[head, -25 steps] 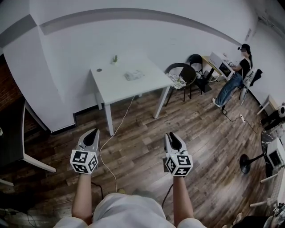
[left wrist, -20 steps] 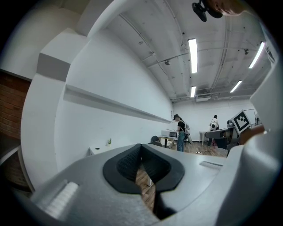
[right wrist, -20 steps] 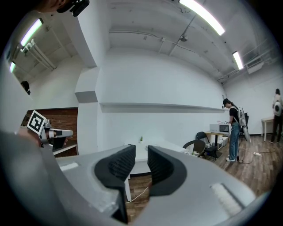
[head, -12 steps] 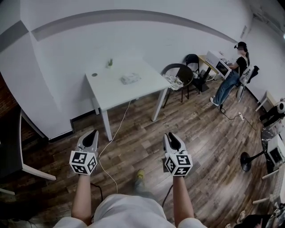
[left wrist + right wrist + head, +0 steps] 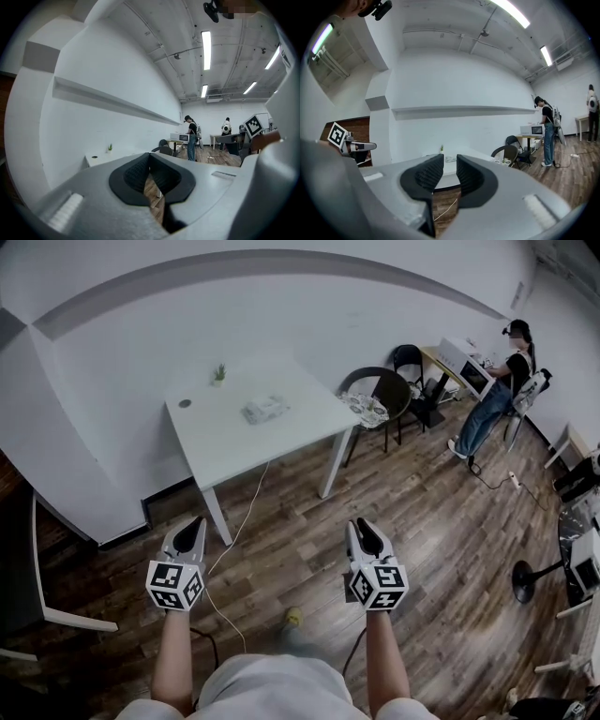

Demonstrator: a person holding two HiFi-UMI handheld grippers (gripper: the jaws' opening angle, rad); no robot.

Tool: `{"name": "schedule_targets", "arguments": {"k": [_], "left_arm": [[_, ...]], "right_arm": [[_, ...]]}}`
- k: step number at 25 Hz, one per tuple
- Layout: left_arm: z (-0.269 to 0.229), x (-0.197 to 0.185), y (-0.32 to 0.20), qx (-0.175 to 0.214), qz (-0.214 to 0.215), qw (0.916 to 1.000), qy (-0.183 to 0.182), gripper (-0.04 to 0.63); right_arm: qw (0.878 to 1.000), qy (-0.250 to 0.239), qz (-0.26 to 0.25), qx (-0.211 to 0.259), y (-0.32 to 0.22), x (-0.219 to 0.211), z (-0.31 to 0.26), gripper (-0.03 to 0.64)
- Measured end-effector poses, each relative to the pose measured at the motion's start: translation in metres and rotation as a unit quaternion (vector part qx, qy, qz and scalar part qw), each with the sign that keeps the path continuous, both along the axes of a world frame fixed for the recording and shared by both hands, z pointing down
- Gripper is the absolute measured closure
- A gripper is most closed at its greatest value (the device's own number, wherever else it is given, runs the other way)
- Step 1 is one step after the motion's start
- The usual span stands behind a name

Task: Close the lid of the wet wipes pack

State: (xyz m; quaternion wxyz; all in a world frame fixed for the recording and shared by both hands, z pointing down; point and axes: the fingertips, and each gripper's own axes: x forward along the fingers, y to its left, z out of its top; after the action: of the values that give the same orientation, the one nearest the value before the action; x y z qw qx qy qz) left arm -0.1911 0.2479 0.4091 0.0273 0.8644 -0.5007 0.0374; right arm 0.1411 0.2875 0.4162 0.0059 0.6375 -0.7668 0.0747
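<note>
The pack point(image 5: 263, 410) lay mid-table point(image 5: 217, 439), well beyond the grippers at 11 o'clock, long axis running 8 to 2 o'clock, its lid too small to read. Both forearms reached toward 12, grippers level. The left gripper point(image 5: 195, 521) was closed on nothing; the right gripper point(image 5: 362, 524) was narrowly parted and empty. Only the right gripper view framed the distant pack between its jaws.

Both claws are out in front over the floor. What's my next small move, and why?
Probably step forward to the white table: the wet wipes pack lies on it, well beyond the left claw and right claw, both over the wood floor. The right claw is open and empty.
</note>
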Motion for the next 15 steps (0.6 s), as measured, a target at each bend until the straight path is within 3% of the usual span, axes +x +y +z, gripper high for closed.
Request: {"name": "schedule_targets", "arguments": {"k": [15], "left_arm": [[-0.014, 0.086, -0.145, -0.001, -0.028, 0.9995, -0.012, 0.597]], "right_arm": [[0.999, -0.013, -0.04, 0.004, -0.17, 0.079, -0.012, 0.525]]}}
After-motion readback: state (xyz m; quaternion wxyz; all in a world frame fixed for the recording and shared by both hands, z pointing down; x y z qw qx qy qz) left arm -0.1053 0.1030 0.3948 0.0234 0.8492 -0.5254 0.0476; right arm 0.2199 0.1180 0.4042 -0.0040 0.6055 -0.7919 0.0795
